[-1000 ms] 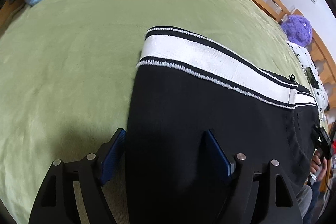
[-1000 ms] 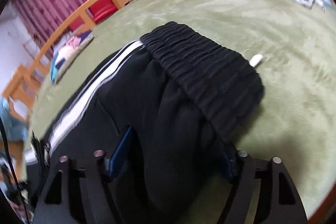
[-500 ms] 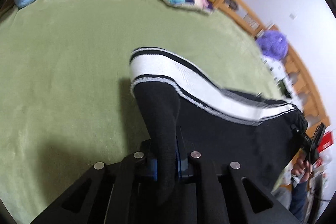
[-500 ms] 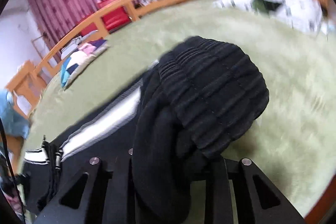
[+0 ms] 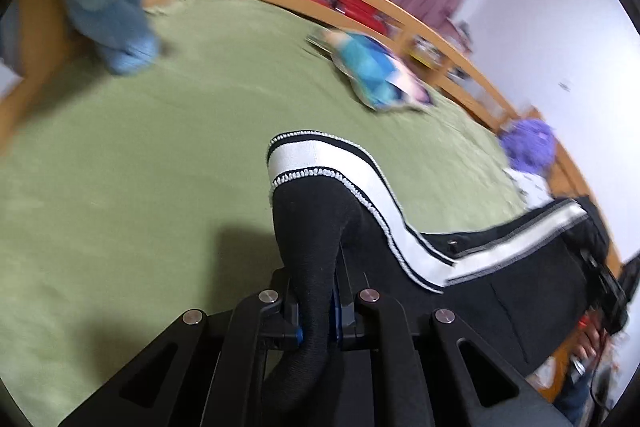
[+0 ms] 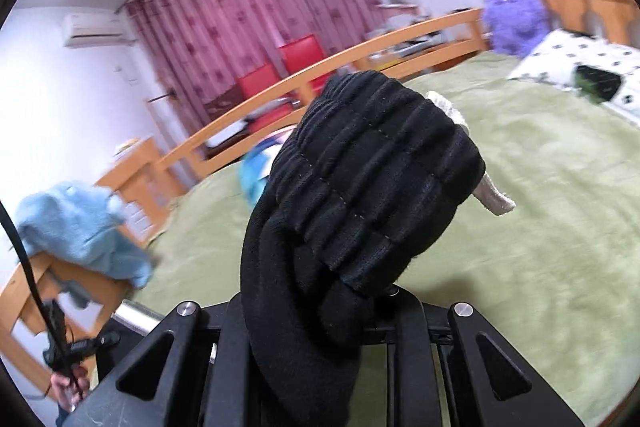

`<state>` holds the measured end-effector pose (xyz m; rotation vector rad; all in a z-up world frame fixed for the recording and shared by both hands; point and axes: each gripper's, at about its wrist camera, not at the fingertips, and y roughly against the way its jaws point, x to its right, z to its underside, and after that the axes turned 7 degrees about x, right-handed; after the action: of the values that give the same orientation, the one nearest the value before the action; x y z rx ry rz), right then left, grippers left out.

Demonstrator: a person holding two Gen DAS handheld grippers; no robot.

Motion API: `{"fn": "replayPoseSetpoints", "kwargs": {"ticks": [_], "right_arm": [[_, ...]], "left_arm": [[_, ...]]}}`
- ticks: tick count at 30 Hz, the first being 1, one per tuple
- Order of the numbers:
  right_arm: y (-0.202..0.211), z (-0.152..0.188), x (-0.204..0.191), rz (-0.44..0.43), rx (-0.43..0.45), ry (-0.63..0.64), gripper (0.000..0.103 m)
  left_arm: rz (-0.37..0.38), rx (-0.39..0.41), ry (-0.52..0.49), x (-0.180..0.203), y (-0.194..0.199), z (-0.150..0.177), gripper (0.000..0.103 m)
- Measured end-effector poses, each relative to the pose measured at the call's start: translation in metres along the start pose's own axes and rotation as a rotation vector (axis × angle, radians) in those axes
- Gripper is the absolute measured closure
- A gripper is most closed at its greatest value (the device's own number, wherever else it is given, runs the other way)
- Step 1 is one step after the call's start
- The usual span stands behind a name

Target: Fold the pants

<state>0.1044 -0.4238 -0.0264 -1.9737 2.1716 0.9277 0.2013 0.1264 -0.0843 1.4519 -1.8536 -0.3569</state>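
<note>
Black fleece pants with a white side stripe (image 5: pixel 372 187) hang lifted above the green bed (image 5: pixel 140 167), the left gripper (image 5: pixel 316 311) clamped on a leg cuff, the right gripper (image 6: pixel 320 311) closing on the ribbed waistband (image 6: pixel 372 179).

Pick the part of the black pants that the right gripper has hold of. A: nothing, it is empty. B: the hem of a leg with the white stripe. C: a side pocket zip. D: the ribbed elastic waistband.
D: in the right wrist view the right gripper is clamped on the pants just below the bunched ribbed waistband, with a pale drawstring poking out beside it.
</note>
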Motion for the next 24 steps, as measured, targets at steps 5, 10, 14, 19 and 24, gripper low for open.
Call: {"fn": "replayPoseSetpoints", "kwargs": {"ticks": [5,10,14,19,24], "right_arm": [[-0.039,0.053,0.001,-0.018,-0.138,-0.01,0.081],[-0.082,0.107,0.071,0.18,-0.438,-0.137,0.069],[-0.063,0.125,0.09,0.178,-0.47,-0.167,0.063],[-0.024,0.11,0.036,0.291,-0.392,0.085,0.062],[0.0,0.094,-0.028,0.228,-0.301,0.237,0.062]], "left_arm": [[-0.121,-0.071,0.024,-0.043,-0.016,0.01,0.089],[-0.294,-0.155,0.065,-0.064,-0.036,0.037,0.062],[-0.257,-0.143,0.027,-0.052,-0.017,0.05,0.041],[-0.219,-0.16,-0.027,-0.035,-0.001,0.078,0.038],[-0.301,-0.182,-0.153,-0.021,-0.005,0.125,0.035]]}}
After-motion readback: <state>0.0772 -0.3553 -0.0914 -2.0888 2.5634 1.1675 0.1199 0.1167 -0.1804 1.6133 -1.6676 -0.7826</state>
